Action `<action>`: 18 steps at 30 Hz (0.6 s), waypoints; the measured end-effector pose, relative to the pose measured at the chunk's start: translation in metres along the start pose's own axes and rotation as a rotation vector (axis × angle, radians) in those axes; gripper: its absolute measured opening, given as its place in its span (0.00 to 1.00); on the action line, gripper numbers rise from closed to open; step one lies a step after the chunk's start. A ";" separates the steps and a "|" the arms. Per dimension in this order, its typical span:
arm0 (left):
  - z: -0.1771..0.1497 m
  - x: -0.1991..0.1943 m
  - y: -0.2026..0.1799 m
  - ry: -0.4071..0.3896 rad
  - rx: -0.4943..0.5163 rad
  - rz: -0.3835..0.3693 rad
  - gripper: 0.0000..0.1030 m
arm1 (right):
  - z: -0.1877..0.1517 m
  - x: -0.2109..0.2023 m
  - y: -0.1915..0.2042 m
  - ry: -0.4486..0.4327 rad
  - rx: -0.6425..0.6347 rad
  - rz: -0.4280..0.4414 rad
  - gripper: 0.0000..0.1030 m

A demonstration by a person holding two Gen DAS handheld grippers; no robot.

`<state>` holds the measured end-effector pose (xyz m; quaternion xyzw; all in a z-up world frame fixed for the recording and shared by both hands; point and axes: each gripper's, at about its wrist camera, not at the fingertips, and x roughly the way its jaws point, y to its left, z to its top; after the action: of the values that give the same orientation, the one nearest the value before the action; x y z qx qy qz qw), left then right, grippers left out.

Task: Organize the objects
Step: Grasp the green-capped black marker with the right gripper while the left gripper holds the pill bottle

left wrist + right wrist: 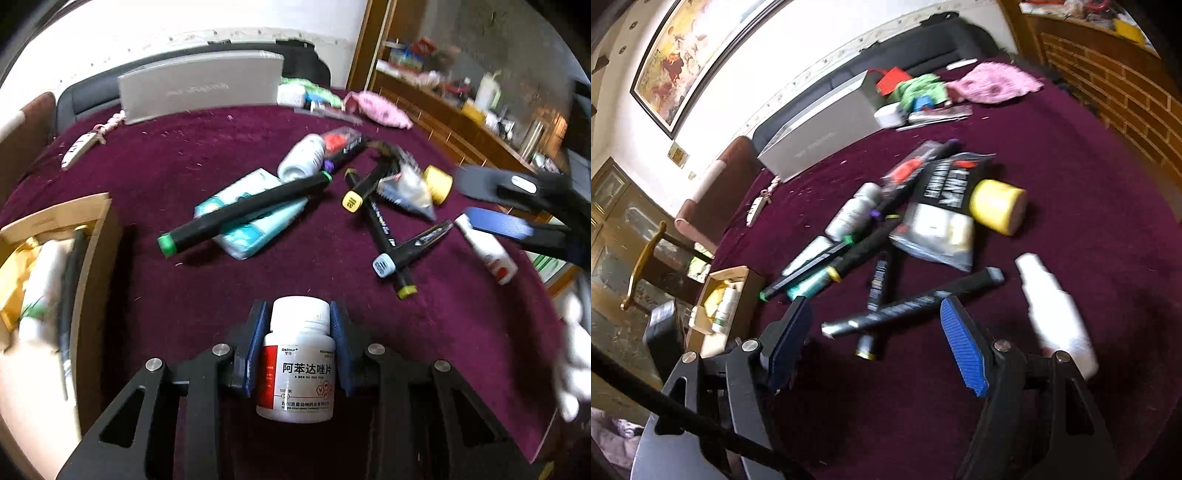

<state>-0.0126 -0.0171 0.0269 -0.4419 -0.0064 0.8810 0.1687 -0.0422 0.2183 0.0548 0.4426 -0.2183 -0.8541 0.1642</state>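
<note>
My left gripper [298,317] is shut on a white pill bottle [298,363] with a red and white label, held above the maroon tablecloth [184,280]. A wooden box [55,258] with a white bottle and a marker inside stands at the left; it also shows in the right wrist view [720,306]. My right gripper [875,314] is open and empty above a black marker [912,302]. A white spray bottle [1056,314] lies just right of it. A green-capped marker [240,214] lies across a tissue pack [255,221]. In the left wrist view the right gripper [517,206] hovers at the right.
More markers [384,229], a second white bottle [303,157], a yellow tape roll [997,206] and a plastic packet [942,229] lie piled mid-table. A grey box [199,88], pink cloth [993,83] and green cloth stand at the back. A wooden cabinet [461,122] is at right.
</note>
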 end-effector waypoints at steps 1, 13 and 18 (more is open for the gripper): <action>-0.004 -0.011 0.006 -0.014 -0.020 -0.030 0.28 | 0.004 0.008 0.003 0.015 0.014 0.017 0.70; -0.042 -0.100 0.069 -0.193 -0.182 -0.187 0.28 | 0.019 0.103 0.052 0.203 0.158 0.078 0.68; -0.051 -0.106 0.095 -0.216 -0.228 -0.196 0.28 | 0.024 0.125 0.070 0.204 0.118 -0.064 0.46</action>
<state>0.0583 -0.1458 0.0625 -0.3583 -0.1676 0.8962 0.2010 -0.1253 0.1046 0.0176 0.5430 -0.2362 -0.7950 0.1317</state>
